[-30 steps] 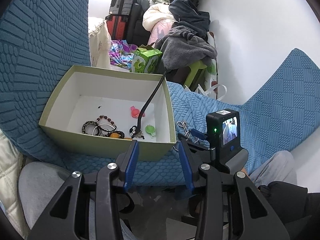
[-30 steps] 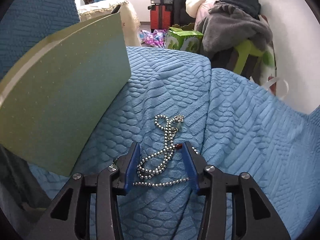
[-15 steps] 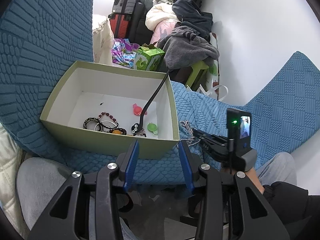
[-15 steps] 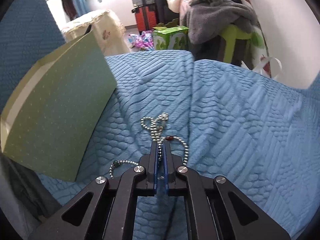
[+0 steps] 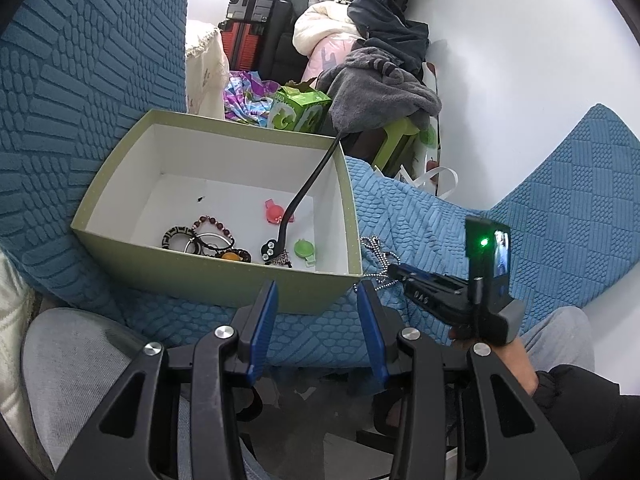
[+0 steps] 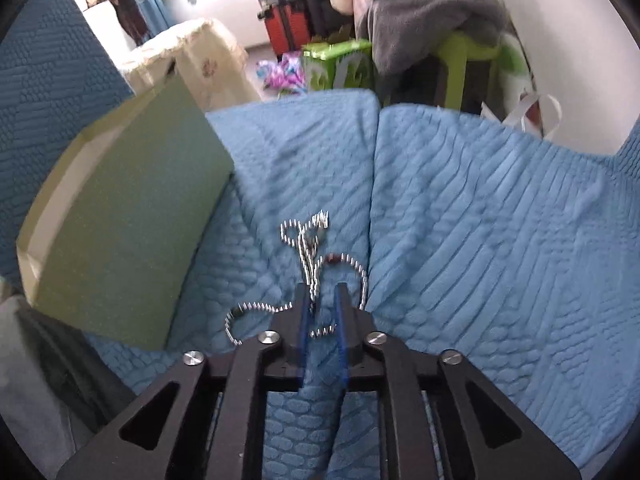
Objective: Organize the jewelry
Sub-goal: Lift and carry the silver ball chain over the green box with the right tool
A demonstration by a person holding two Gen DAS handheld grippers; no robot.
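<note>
A silver bead-chain necklace (image 6: pixel 316 256) lies tangled on the blue sofa cover (image 6: pixel 480 240), right of a green box (image 6: pixel 120 232). My right gripper (image 6: pixel 322 298) sits over the chain with its jaws a narrow gap apart; strands pass between the blue pads and hang at the left pad. It also shows in the left wrist view (image 5: pixel 396 270), touching the necklace (image 5: pixel 374 246). My left gripper (image 5: pixel 316 296) is open and empty, in front of the green box (image 5: pixel 216 276). The box holds bracelets (image 5: pixel 204 238), a pink clip (image 5: pixel 276 214) and a green clip (image 5: pixel 304 248).
A black cable (image 5: pixel 308 184) runs over the box's far rim into it. Behind the sofa are a green carton (image 5: pixel 298 110), a grey garment pile (image 5: pixel 380 92), suitcases (image 5: pixel 244 4) and a white wall. A grey-clad leg (image 5: pixel 64 364) is at lower left.
The right gripper closed on the necklace half a second ago; now its jaws stand slightly apart and it has pulled back a little, dragging the chain. The left gripper stayed open.
</note>
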